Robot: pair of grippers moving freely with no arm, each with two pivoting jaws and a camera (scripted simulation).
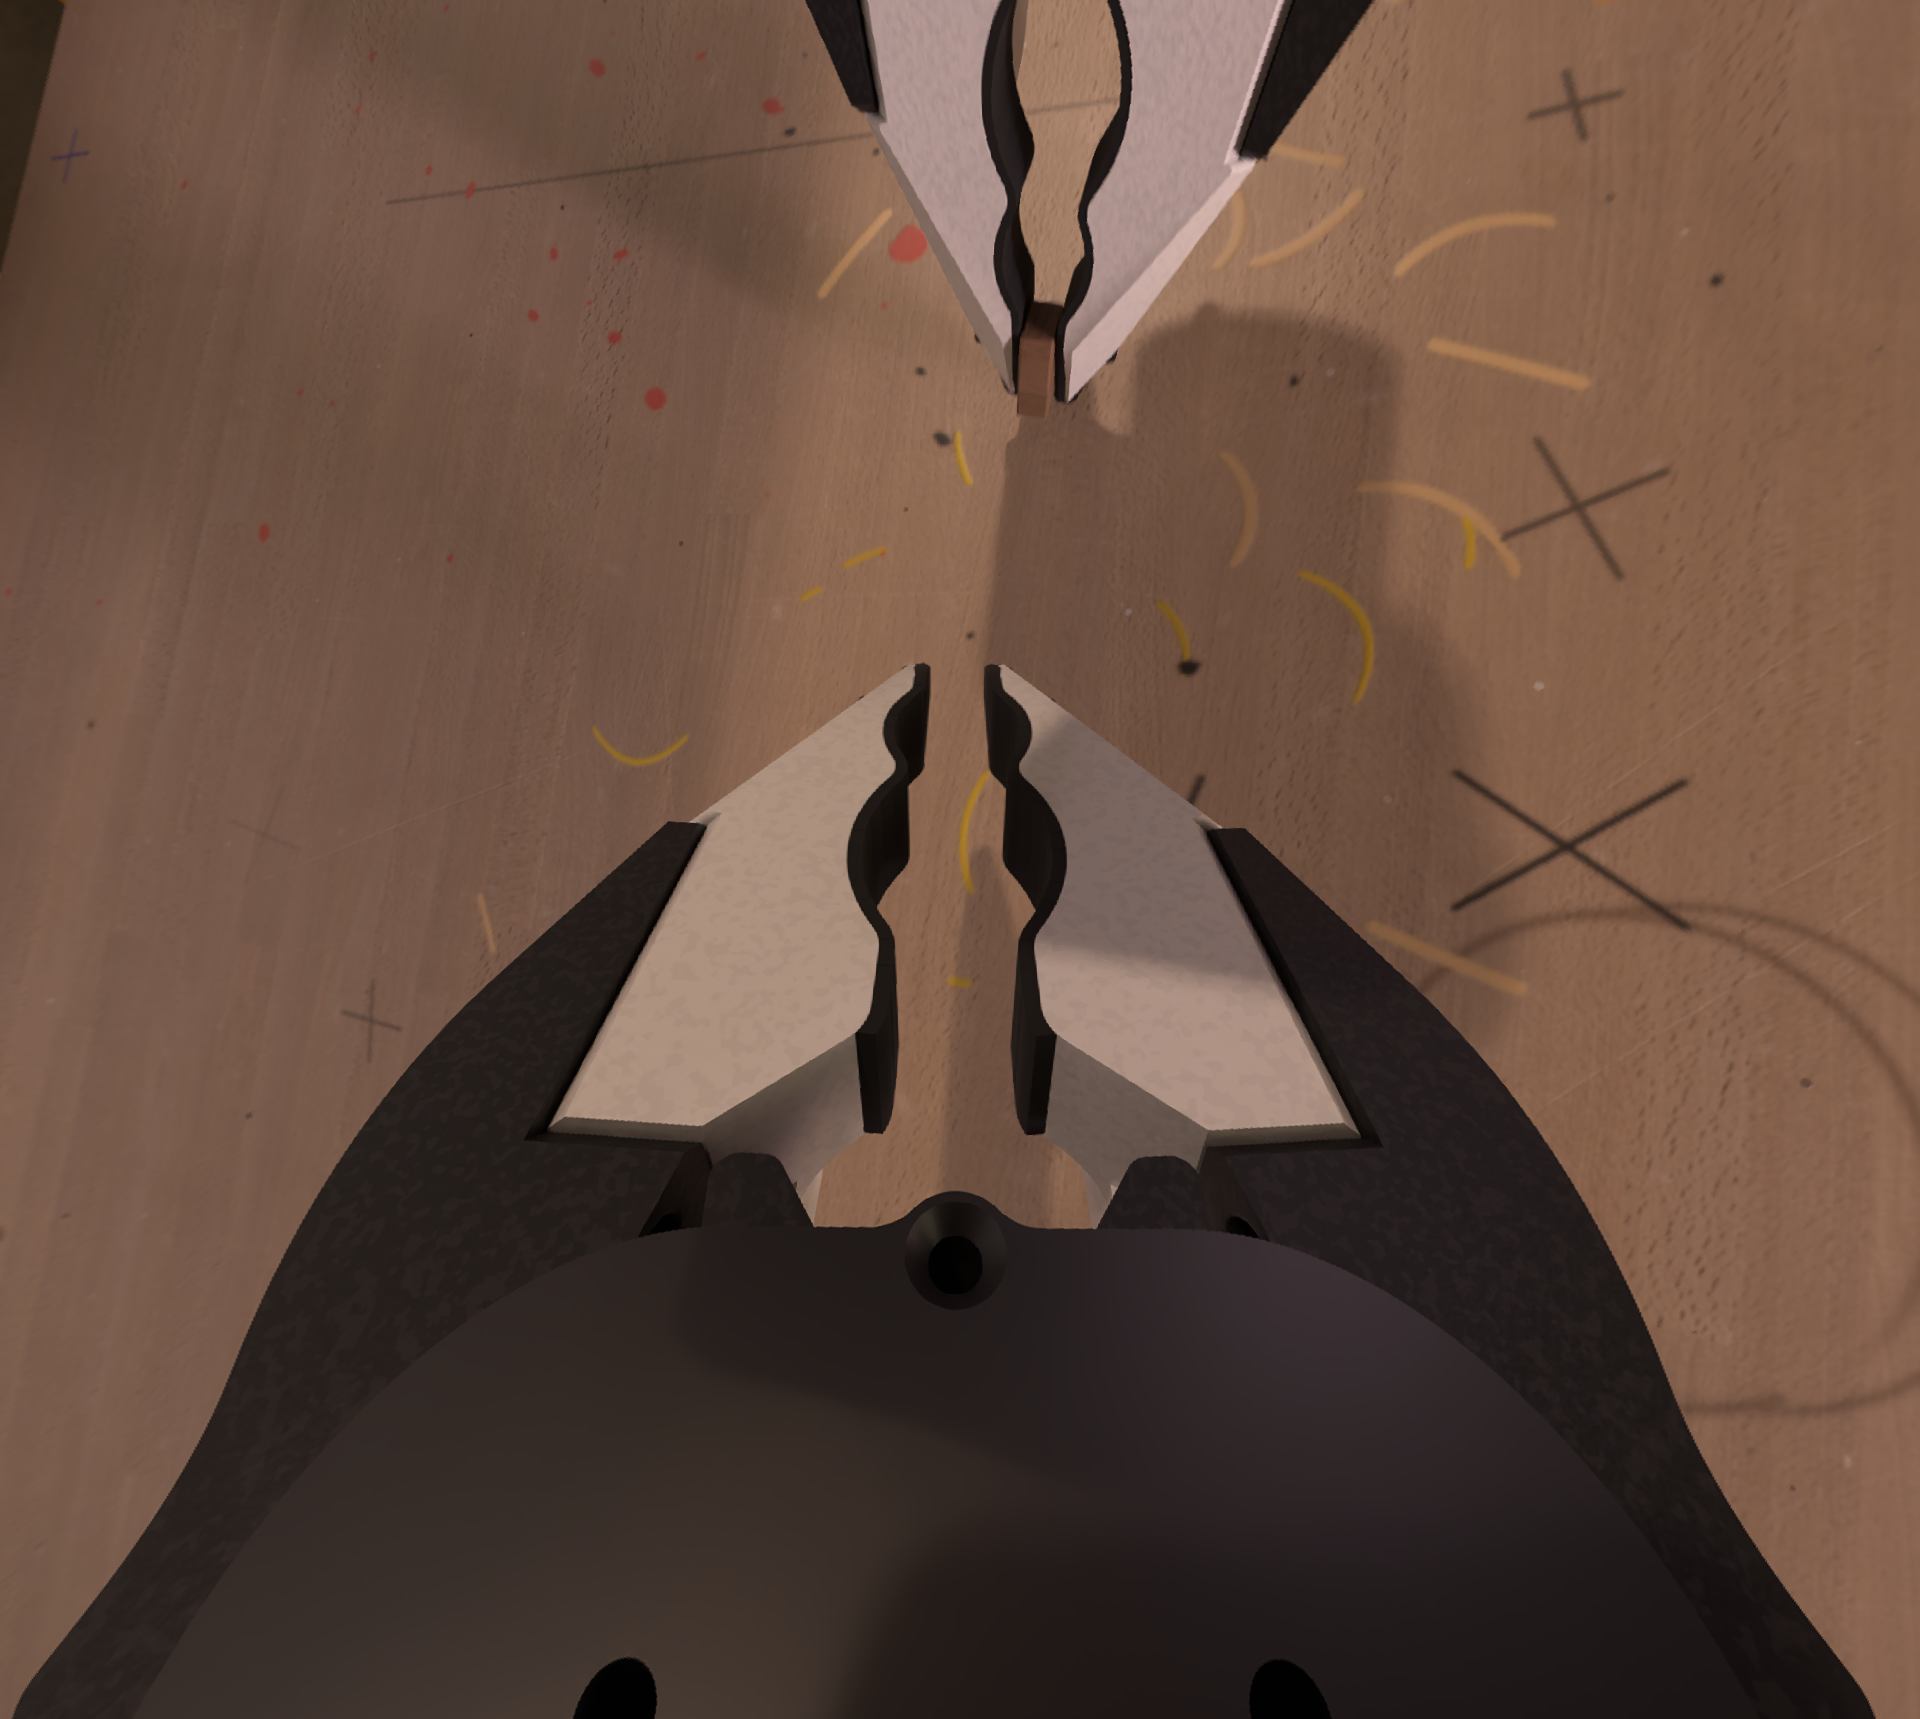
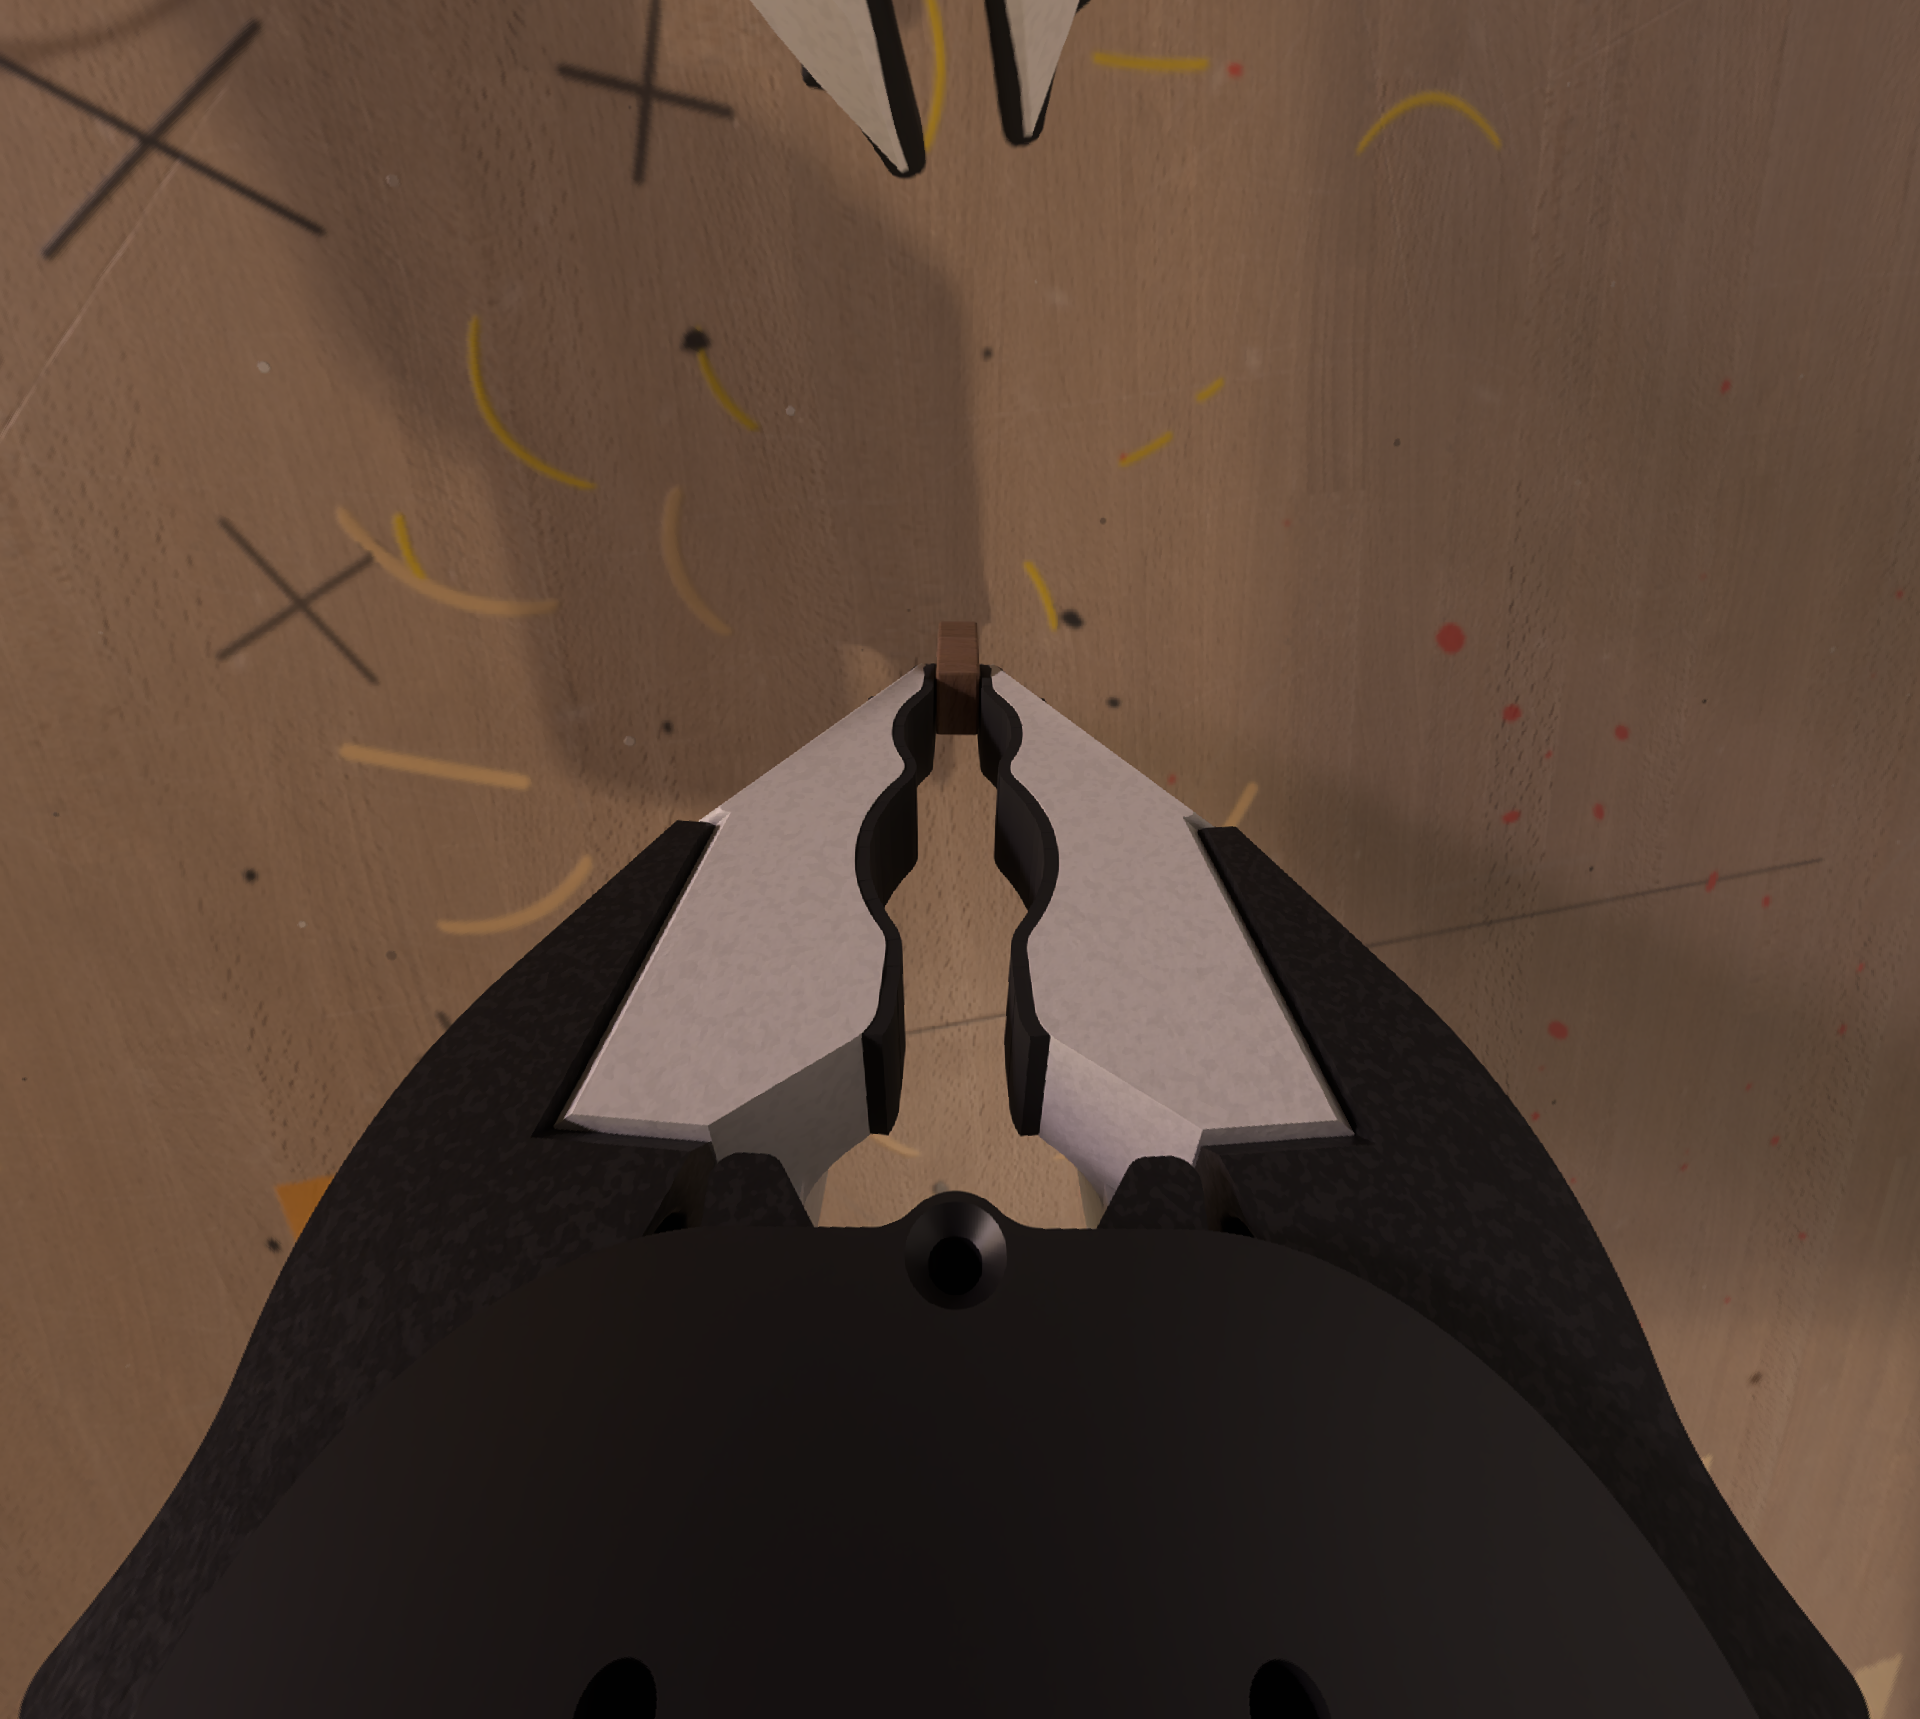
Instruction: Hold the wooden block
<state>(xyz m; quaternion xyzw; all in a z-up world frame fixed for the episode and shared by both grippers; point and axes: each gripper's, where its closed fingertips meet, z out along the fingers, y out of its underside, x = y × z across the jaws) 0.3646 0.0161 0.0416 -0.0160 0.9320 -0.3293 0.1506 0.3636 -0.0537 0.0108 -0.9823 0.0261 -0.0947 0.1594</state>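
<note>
Right gripper (image 2: pixel 957 672) clamped on small wooden block (image 2: pixel 957 680) at fingertips, above marked wooden tabletop (image 2: pixel 1558 319). Left gripper (image 1: pixel 957 670) empty, jaws slightly parted, facing the right one, well apart from block.

Warm, kinda dim light is throwing soft gripper shadows across the tabletop (image 1: pixel 312 630); wide-angle lens is bending the edges.
</note>
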